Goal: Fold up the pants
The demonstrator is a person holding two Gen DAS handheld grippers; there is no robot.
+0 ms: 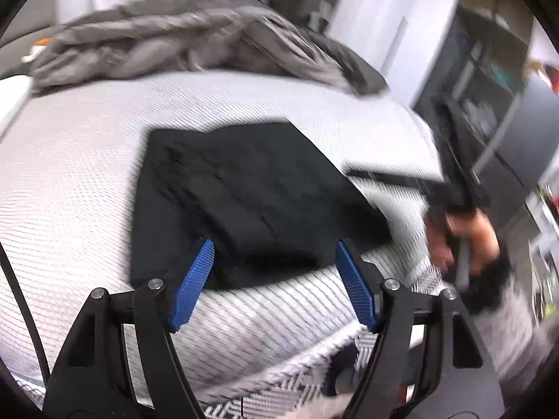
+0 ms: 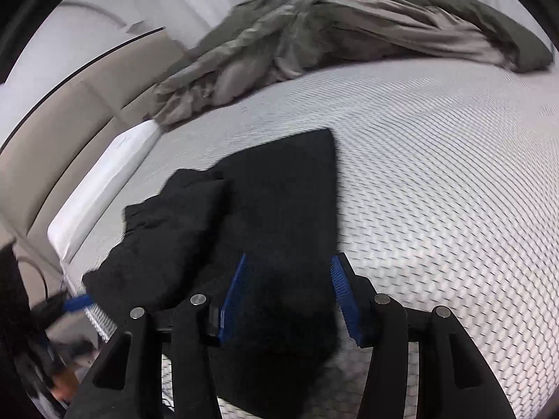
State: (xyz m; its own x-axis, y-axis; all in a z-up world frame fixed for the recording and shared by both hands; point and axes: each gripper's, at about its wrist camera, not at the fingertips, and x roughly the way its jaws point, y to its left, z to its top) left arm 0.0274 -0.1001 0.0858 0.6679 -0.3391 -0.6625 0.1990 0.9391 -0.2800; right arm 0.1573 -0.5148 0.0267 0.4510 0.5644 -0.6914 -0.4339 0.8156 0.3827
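Black pants (image 1: 244, 192) lie folded into a compact stack on the white quilted mattress (image 1: 70, 181). My left gripper (image 1: 274, 248) is open, its blue fingers (image 1: 195, 279) spread at the stack's near edge, holding nothing. In the right wrist view the pants (image 2: 272, 216) spread ahead with a rumpled part (image 2: 167, 223) at the left. My right gripper (image 2: 288, 262) is open, its blue fingers (image 2: 344, 293) astride the near end of the fabric. The right gripper and the hand on it show blurred at the right of the left wrist view (image 1: 457, 230).
A crumpled grey blanket (image 1: 181, 35) lies across the far side of the mattress, also in the right wrist view (image 2: 332, 24). A beige bed frame (image 2: 70, 118) runs along the left. Dark shelving (image 1: 489, 97) stands to the right. A patterned rug (image 1: 279, 391) lies below the bed edge.
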